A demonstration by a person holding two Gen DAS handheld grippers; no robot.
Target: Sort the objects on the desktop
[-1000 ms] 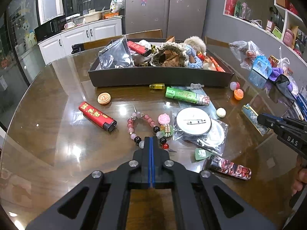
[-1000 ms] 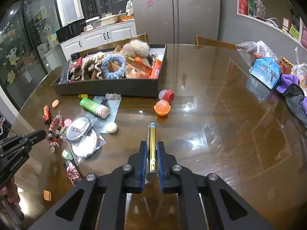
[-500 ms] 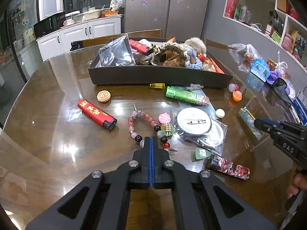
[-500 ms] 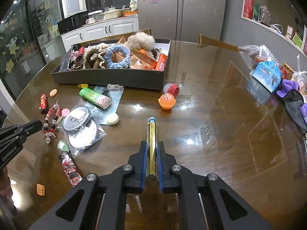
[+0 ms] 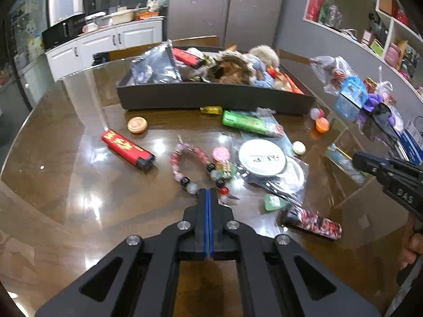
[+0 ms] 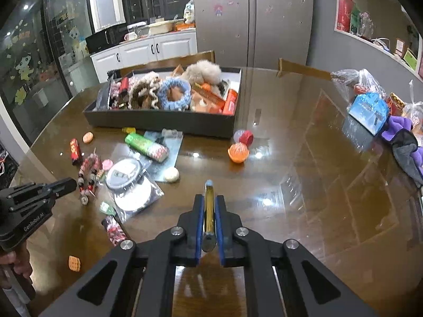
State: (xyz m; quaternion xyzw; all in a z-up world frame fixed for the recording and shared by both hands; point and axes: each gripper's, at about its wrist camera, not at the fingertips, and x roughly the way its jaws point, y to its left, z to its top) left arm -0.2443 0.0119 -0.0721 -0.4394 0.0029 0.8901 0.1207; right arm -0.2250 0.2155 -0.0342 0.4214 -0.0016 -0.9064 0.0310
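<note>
My right gripper (image 6: 208, 200) is shut on a thin gold lighter with a blue tip (image 6: 209, 206), held above the brown table. It also shows at the right of the left wrist view (image 5: 364, 162). My left gripper (image 5: 207, 194) is shut and empty, just above a bead bracelet (image 5: 185, 169); it shows at the left of the right wrist view (image 6: 67, 185). A black box (image 6: 164, 119) full of items stands at the far side. Loose on the table lie a red lighter (image 5: 127, 149), a green lighter (image 5: 248, 122), a patterned lighter (image 5: 312, 223) and bagged round badges (image 5: 264, 158).
An orange ball (image 6: 238, 153) and a small red-and-white ball (image 6: 244, 136) lie right of the box. Plastic bags, a blue packet (image 6: 368, 111) and purple cloth (image 6: 401, 132) sit at the far right edge. A small orange biscuit (image 6: 74, 262) lies near the front left.
Both grippers have shifted slightly toward the box, so the table items look closer. The gold lighter stays clamped in the right gripper. The left gripper stays shut.
</note>
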